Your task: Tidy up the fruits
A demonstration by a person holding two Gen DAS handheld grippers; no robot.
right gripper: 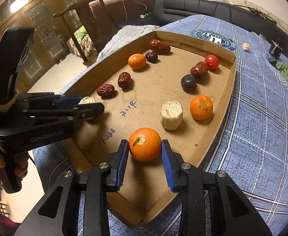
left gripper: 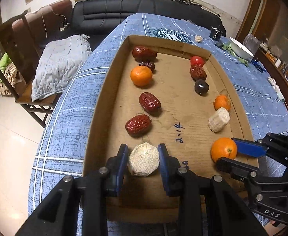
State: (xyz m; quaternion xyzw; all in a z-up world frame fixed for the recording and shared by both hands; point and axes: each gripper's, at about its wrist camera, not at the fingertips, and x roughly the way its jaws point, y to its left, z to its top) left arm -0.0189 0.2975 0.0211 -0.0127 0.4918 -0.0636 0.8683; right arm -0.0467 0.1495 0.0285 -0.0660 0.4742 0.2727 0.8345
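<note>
1. Left tongs clenched on a pale chunk, at the near end of the tray's left row, low over the floor of the tray.
2. Right tongs clenched on an orange, at the near end of the right row; stem turned up and toward the left finger.
3. Tray laid lengthwise on the blue checked desk, long axis running away from both cameras, fruit in two rows along its side walls.
4. Oranges, counted: three. One in the right tongs, a second farther along the right row, a third in the left row.
5. Red dates, counted: five. Four in the left row, namely the nearest, the next, a small dark one and the far one; a fifth in the right row.
6. Nearest date lying crosswise, tilted up to the right; the next slanting down to the right; the far one nearly crosswise.
7. Pale chunks, counted: two in the tray, one in the left tongs and one in the right row, touching the second orange.
8. Single pieces: a tomato in the far right corner, a dark round fruit just near of the fifth date.
</note>
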